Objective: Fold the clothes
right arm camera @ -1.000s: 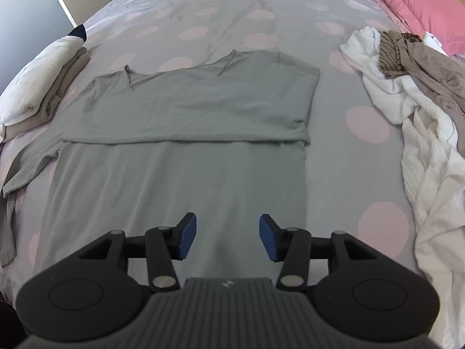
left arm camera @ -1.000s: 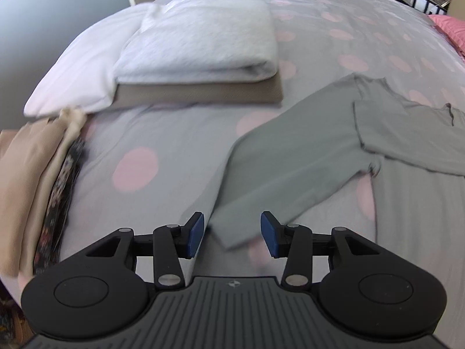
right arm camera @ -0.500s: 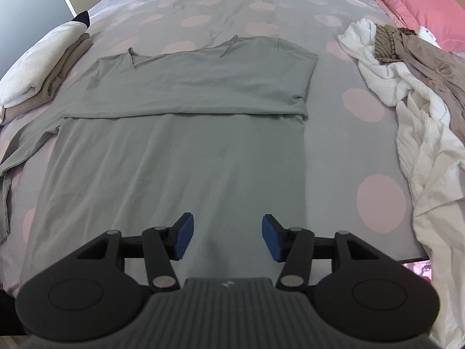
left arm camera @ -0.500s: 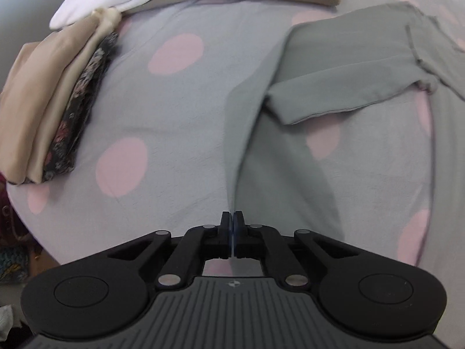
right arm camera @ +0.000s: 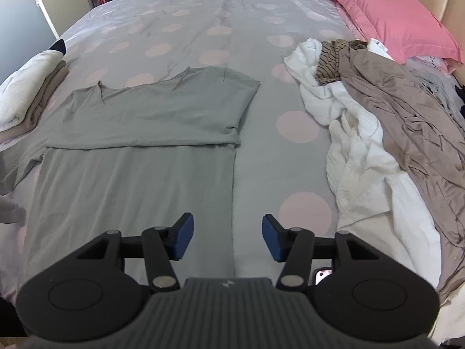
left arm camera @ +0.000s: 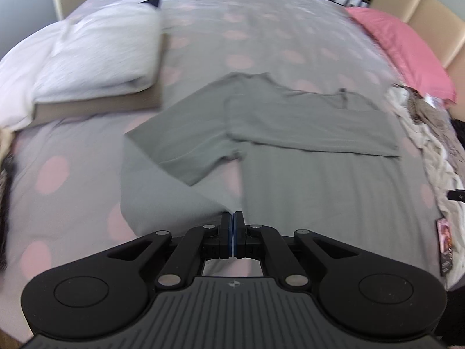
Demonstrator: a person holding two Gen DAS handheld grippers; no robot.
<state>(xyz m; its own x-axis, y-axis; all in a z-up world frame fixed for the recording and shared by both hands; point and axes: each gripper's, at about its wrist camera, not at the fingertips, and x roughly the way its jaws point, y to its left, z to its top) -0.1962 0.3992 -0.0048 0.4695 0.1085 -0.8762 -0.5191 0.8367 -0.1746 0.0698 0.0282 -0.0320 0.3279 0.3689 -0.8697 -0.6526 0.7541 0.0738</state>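
I am looking across a bed (right arm camera: 221, 14) covered in grey bedding with pale pink dots, which carries everything here. A pink pillow (right arm camera: 386, 11) lies at its far right corner. Along the right edge sprawls an unfolded heap of white and taupe clothes (right arm camera: 377, 133). Near the left edge sits a folded stack (left arm camera: 96, 58), a pale grey piece on top of a taupe one.

The grey shirt (right arm camera: 139, 157) lies flat near the front edge of the bed, its long axis running from that edge toward the far end, neckline pointing away from me. Its upper part shows a doubled layer with a straight cross-wise edge. Its left sleeve (left arm camera: 180, 142) angles out toward the left edge and bends back toward me.

My left gripper (left arm camera: 233, 232) has its pads pressed together on the end of that sleeve, lifted a little off the bedding. My right gripper (right arm camera: 226, 240) is spread wide with nothing in it, hovering over the shirt's right side edge near the hem.
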